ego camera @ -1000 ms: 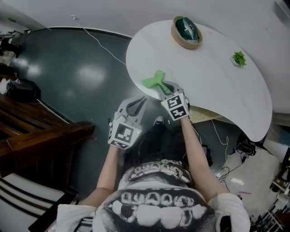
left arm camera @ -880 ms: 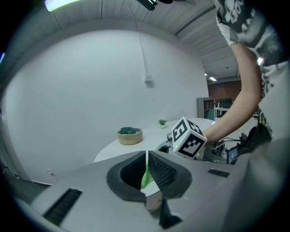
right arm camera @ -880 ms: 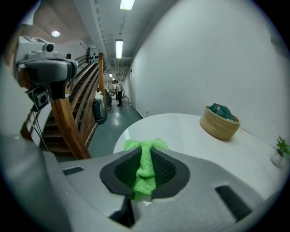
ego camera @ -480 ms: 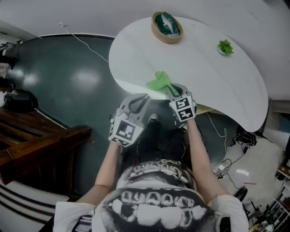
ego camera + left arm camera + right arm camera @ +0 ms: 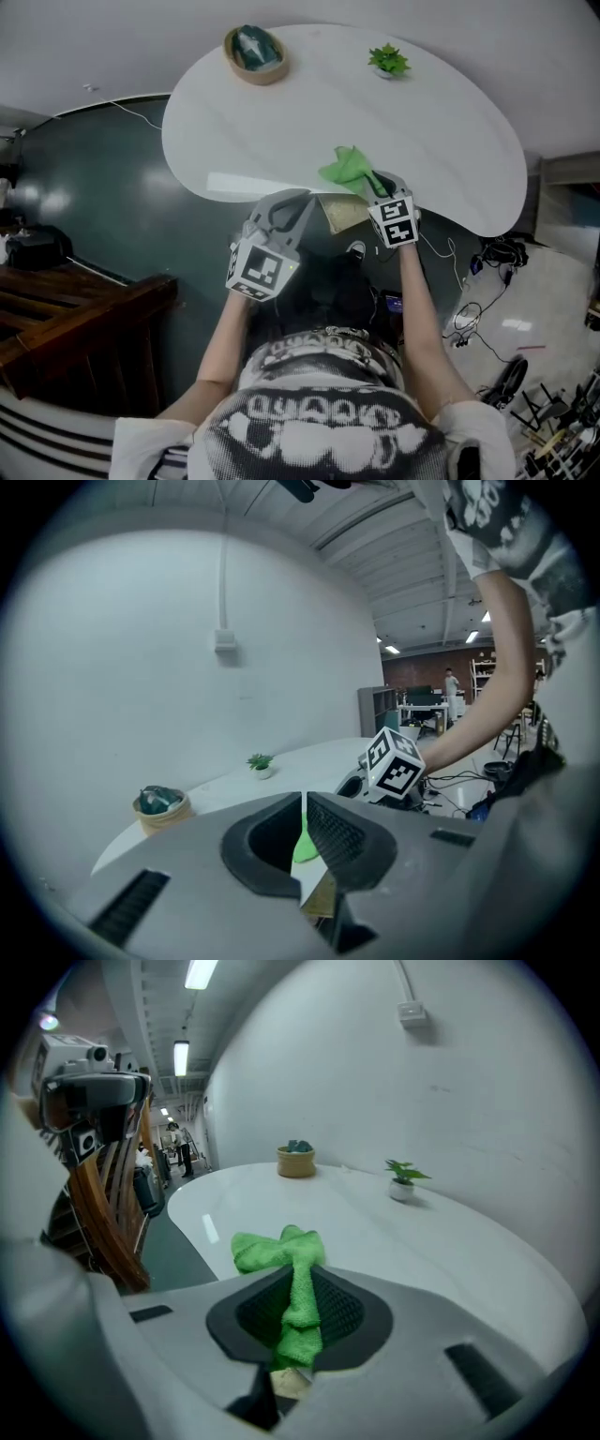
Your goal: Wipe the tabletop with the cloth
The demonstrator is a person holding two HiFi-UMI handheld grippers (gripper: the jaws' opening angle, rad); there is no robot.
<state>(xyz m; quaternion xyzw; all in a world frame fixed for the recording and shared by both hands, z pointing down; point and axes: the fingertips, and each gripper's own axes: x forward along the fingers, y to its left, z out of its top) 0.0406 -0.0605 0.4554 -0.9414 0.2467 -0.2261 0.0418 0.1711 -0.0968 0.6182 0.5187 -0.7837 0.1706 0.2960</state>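
1. Currently, the person's two forearms are reaching forward from the body, each hand carrying one gripper.
2. The left gripper (image 5: 292,199) is hovering over the dark floor (image 5: 94,178), just short of the near edge of the white table (image 5: 431,112). Its jaws are pressing together with only a thin slit between them, and they are gripping nothing.
3. The right gripper (image 5: 373,180) is reaching over that same edge. Its jaws are pinching the green cloth (image 5: 347,169), with a strip of the fabric running back between the ribbed pads.
4. The cloth is bunching out ahead of the jaw tips and resting on the tabletop near the edge closest to the person.
5. The small potted plant (image 5: 387,61) is standing towards the far side of the table, well apart from the cloth.
6. The round basket (image 5: 255,52) is sitting at the far left rim, holding a dark green item that cannot be identified.
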